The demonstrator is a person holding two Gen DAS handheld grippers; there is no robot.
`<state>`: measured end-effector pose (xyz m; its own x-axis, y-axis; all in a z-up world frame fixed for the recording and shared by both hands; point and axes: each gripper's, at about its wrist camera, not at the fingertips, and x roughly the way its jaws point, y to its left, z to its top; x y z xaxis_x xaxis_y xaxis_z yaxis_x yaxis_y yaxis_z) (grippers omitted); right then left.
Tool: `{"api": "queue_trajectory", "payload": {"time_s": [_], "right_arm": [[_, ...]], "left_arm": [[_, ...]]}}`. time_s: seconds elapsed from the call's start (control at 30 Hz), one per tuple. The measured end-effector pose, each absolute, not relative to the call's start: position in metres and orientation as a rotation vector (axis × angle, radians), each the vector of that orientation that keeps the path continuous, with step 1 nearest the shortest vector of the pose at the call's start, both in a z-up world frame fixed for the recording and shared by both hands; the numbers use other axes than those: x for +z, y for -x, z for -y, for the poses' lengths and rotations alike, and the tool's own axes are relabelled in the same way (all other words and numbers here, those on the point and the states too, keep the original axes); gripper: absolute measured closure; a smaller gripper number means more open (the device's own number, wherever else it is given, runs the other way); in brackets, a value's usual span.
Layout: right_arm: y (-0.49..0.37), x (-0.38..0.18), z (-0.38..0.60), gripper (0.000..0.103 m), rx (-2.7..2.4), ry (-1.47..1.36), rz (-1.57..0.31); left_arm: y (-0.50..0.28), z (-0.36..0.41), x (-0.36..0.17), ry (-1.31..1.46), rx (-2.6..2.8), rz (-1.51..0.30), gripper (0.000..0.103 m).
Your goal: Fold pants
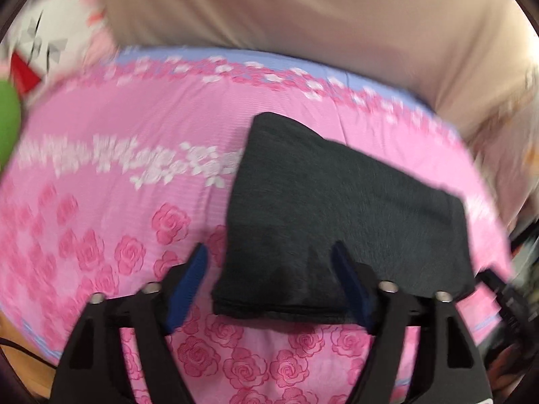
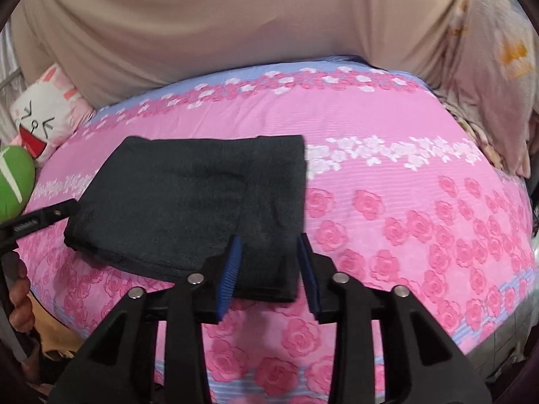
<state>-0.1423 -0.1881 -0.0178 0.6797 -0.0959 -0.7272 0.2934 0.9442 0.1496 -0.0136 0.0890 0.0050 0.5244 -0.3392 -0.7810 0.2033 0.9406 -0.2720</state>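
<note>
Hovering: your right gripper (image 2: pixel 269 262) and left gripper (image 1: pixel 269 269), both spread and empty, are straddling the folded pants' (image 2: pixel 188 198) near edge just ahead, long axis crosswise.

The left wrist view is smeared by motion blur: the bedsheet (image 1: pixel 118 155) pattern runs into streaks, and the white cushion (image 1: pixel 50 43) is a smudge. The green ball (image 1: pixel 8 124) is cut off by the picture's edge (in both views). The left gripper (image 2: pixel 40 219) shows only partly at the right wrist view's edge, its jaws hidden.
</note>
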Motion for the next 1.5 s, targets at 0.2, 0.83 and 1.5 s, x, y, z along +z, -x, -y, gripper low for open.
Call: {"api": "queue_trajectory", "payload": {"time_s": [0.2,0.83,1.5], "right_arm": [[0.141,-0.050,0.228,0.047,-0.108,-0.585,-0.829],[0.170,-0.054,0.185,0.058,-0.013,-0.554,-0.910],[0.161,-0.040,0.171,0.074,0.024,-0.583,-0.757]], "left_arm": [[-0.020,-0.105,-0.031,0.331,-0.363,-1.119,0.019],[0.045,-0.105,-0.010,0.182,-0.418,-1.174,0.070],[0.053,-0.071,0.006,0.034,-0.366,-0.946,0.091]]}}
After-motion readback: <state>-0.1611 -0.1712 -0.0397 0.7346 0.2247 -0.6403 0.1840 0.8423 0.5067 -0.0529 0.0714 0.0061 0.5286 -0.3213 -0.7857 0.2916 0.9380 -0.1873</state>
